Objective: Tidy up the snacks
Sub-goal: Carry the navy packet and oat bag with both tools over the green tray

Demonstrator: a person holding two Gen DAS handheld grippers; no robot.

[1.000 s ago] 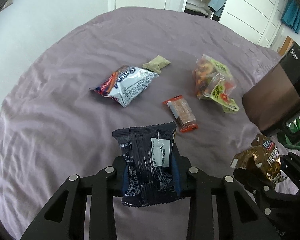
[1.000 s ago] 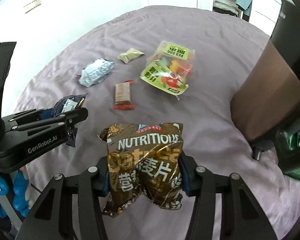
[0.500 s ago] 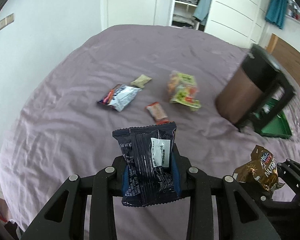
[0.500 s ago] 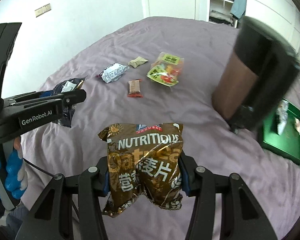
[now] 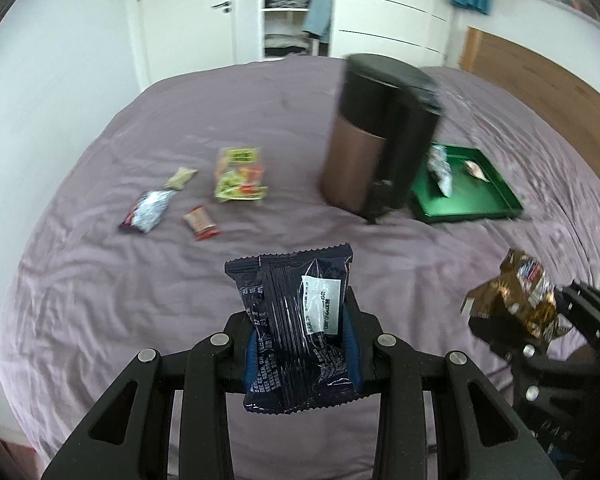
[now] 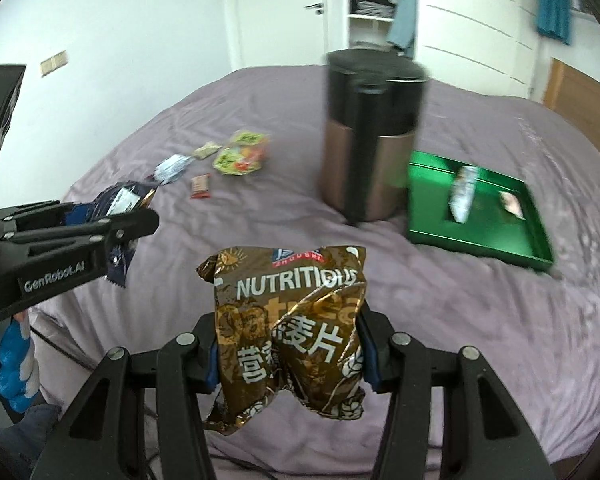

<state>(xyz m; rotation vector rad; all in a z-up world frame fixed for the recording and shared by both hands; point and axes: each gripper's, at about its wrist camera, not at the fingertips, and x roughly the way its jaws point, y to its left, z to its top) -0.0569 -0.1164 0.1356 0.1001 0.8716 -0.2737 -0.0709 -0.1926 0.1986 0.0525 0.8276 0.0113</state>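
My left gripper (image 5: 302,354) is shut on a dark blue snack packet (image 5: 296,328), held above the near edge of the purple bed. My right gripper (image 6: 288,356) is shut on a brown "Nutritious" oat packet (image 6: 290,328); it also shows at the right of the left wrist view (image 5: 516,300). A green tray (image 5: 476,210) with two small packets (image 6: 462,196) lies on the bed behind a brown and black bin (image 5: 376,136). A silver packet (image 5: 148,210), a red bar (image 5: 200,222), a small tan packet (image 5: 182,178) and a yellow-green bag (image 5: 240,174) lie at the left.
The bin (image 6: 370,136) stands between the loose snacks and the tray (image 6: 484,246). The left gripper shows at the left of the right wrist view (image 6: 112,220). White wardrobes and a door stand behind the bed (image 6: 480,320).
Both grippers have pulled back and up from the bed with their packets. The view has swung right, so the bin and the green tray now show in full.
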